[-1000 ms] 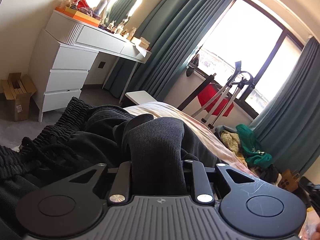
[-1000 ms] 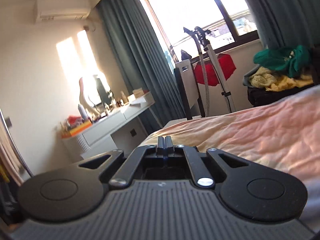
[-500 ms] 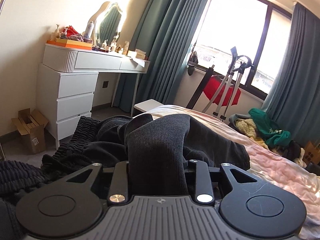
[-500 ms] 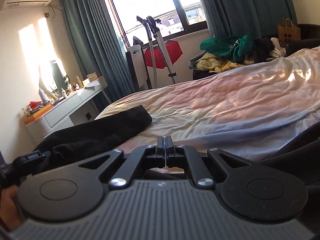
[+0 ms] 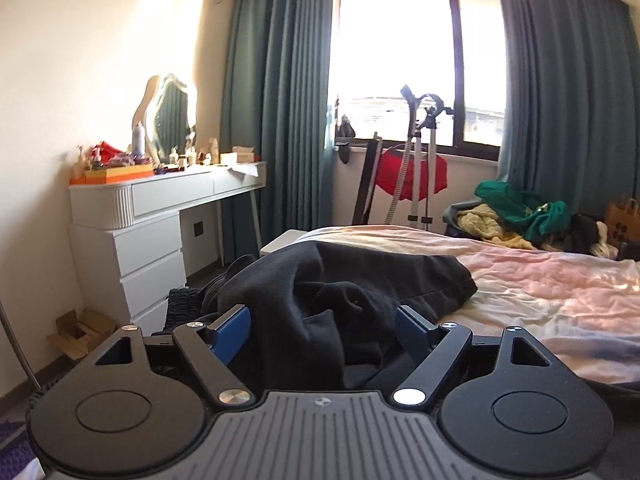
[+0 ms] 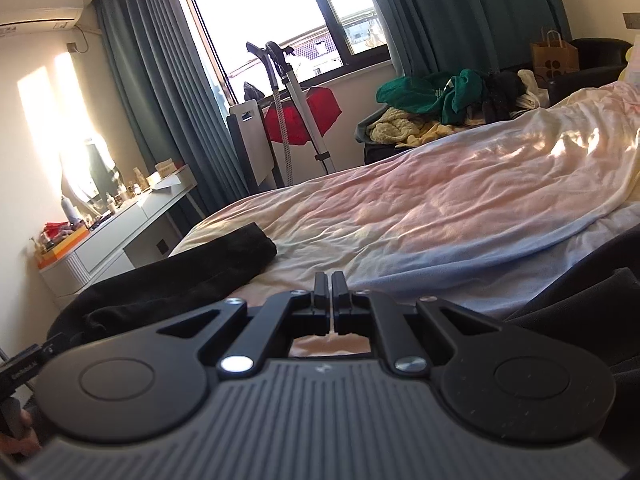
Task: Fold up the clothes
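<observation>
Left wrist view: the left claw (image 5: 322, 330) has just been opening, spread around bunched black trousers (image 5: 360, 280) on the bed (image 5: 560, 292); best to draw back cleanly. Right wrist view: the right claw (image 6: 331, 286), pressed together and empty, should next pinch a hem.

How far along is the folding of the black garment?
Done: nothing looks folded; the black garment lies bunched at the bed edge. In hand: nothing; the left gripper has just been opening around it, the right gripper is shut, empty. Left: spreading and folding.
</observation>
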Demonstrator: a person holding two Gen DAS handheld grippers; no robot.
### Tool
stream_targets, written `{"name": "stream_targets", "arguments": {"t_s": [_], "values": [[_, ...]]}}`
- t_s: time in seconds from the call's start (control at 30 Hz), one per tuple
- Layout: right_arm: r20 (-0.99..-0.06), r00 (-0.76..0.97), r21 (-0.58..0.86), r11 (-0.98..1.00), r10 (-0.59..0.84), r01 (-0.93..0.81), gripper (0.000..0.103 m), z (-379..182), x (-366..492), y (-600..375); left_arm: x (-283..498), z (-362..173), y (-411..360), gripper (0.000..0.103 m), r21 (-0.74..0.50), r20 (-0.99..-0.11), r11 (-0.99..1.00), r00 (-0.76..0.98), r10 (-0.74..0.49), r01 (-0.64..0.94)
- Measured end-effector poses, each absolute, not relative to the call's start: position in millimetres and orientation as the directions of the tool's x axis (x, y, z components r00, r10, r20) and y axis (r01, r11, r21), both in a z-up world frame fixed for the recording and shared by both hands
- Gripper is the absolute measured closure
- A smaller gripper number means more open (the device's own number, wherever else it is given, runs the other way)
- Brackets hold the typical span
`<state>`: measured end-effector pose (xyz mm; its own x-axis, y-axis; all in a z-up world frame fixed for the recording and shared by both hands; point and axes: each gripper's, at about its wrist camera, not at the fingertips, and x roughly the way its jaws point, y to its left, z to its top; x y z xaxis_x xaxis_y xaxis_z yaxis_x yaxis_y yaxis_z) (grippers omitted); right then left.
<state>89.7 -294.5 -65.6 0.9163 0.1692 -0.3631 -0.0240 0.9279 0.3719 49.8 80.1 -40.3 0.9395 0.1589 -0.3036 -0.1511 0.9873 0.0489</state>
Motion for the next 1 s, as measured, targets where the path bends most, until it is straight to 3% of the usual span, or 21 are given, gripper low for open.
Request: {"name": "stream_targets", "arguments": {"t_s": [0.5,0.53,0.6,0.67,0.7,1.0], "values": [[-0.405,0.909,0.326,0.944,0.098,0.044,0.095,-68.9,92.5,-301.9,138.4,-61.0,-15.4,0.020,0.339,-0.438,0.936,0.897,0.067,0.095],[-0.410,0.907,0.328,0.943,0.097,0.048,0.092,-69.8,93.5,-302.5,149.1,-61.6,-18.8,0.019,0.345,-0.444,0.933,0.893,0.067,0.102],[-0.418,0.903,0.334,0.941,0.097,0.053,0.077,-71.5,95.2,-303.7,170.5,-63.0,-25.6,0.016,0.356,-0.457,0.927,0.887,0.066,0.115],[-0.422,0.901,0.342,0.938,0.100,0.056,0.038,-73.0,96.6,-304.8,192.5,-64.7,-32.5,0.014,0.360,-0.471,0.924,0.880,0.061,0.129],[-0.417,0.904,0.346,0.936,0.093,0.063,0.032,-73.9,96.1,-306.0,204.4,-66.0,-35.7,0.013,0.356,-0.481,0.924,0.875,0.056,0.136],[-0.451,0.888,0.470,0.869,0.088,0.153,0.029,-94.7,113.7,-330.4,314.3,-101.6,-61.1,0.013,0.400,-0.557,0.897,0.827,0.077,0.186]]}}
